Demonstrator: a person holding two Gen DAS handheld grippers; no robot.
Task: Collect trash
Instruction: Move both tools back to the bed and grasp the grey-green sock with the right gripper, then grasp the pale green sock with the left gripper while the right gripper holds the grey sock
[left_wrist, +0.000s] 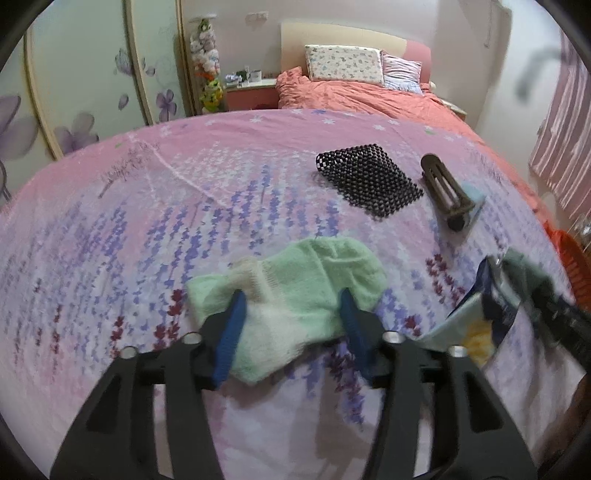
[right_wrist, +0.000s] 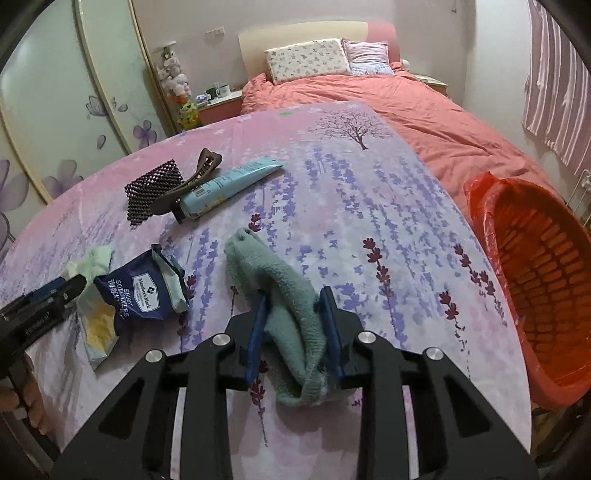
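Note:
On a pink floral cloth, my left gripper (left_wrist: 291, 299) is open with a blue finger on each side of a light green sock (left_wrist: 291, 295) lying flat. My right gripper (right_wrist: 295, 295) is shut on a grey-green sock (right_wrist: 291, 332), which droops between the fingers. A navy snack bag (right_wrist: 142, 293) and a pale wrapper (right_wrist: 98, 325) lie left of the right gripper; they also show in the left wrist view (left_wrist: 495, 295). A red-lined orange basket (right_wrist: 546, 280) stands at the right edge.
A black beaded mat (left_wrist: 369, 177), a brown hair clip (left_wrist: 443, 188) and a light blue tube (right_wrist: 229, 184) lie farther back on the cloth. Beyond is a bed with a salmon duvet (right_wrist: 369, 96), and a wardrobe (left_wrist: 92, 74) at left.

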